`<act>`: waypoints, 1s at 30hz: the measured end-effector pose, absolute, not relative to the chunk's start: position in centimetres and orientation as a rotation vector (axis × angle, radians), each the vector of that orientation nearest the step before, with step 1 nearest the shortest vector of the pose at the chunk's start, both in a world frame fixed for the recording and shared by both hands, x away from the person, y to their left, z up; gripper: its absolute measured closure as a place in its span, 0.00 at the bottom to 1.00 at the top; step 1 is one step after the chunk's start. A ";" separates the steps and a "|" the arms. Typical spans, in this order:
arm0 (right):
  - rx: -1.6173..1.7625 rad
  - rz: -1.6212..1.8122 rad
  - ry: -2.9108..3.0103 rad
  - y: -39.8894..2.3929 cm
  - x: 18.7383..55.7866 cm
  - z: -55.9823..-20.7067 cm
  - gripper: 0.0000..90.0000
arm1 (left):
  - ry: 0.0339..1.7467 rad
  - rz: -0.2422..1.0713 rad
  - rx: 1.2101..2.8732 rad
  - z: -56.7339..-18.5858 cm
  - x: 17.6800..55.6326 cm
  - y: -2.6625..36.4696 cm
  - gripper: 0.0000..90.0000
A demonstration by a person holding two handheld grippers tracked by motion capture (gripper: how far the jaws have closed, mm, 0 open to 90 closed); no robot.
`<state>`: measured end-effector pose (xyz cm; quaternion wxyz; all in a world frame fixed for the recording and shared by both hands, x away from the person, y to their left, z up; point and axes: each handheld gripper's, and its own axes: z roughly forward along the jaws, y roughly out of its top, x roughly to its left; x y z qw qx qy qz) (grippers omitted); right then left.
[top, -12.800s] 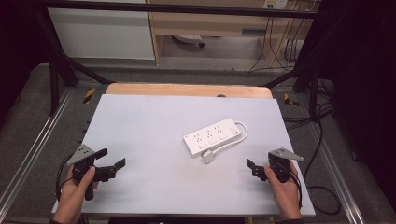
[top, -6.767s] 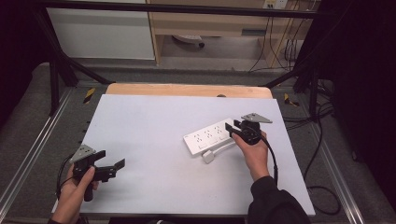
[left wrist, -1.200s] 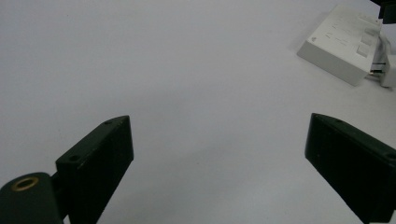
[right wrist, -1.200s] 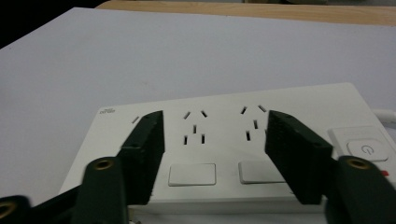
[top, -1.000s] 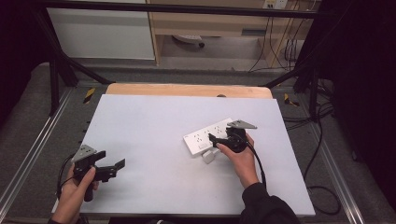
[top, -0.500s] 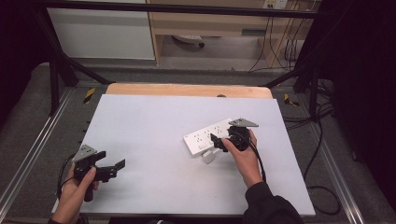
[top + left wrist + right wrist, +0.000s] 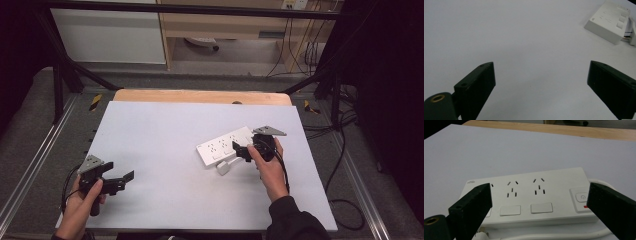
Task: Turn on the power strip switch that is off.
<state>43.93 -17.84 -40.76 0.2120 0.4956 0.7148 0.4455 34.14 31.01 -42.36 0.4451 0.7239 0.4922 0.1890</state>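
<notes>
While your right gripper (image 7: pixel 241 150) hovers, jaws apart, at the white power strip (image 7: pixel 223 146), your left gripper (image 7: pixel 120 180) rests near-left, jaws apart.

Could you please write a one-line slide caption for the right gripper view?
Open right gripper poised just above a white power strip on the table.

The power strip (image 7: pixel 529 195) at 3 o'clock looks like smooth, slightly glossy white plastic. The table (image 7: pixel 165 130) has a matt, pale sheet over bare wood. Both tongs, left tongs (image 7: pixel 544 92) and right tongs (image 7: pixel 539 212), are matt black.
</notes>
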 end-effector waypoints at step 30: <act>1.328 1.272 1.891 -23.5 39.9 -37.8 0.05 | 1.209 0.460 1.802 -42.4 34.1 31.0 0.10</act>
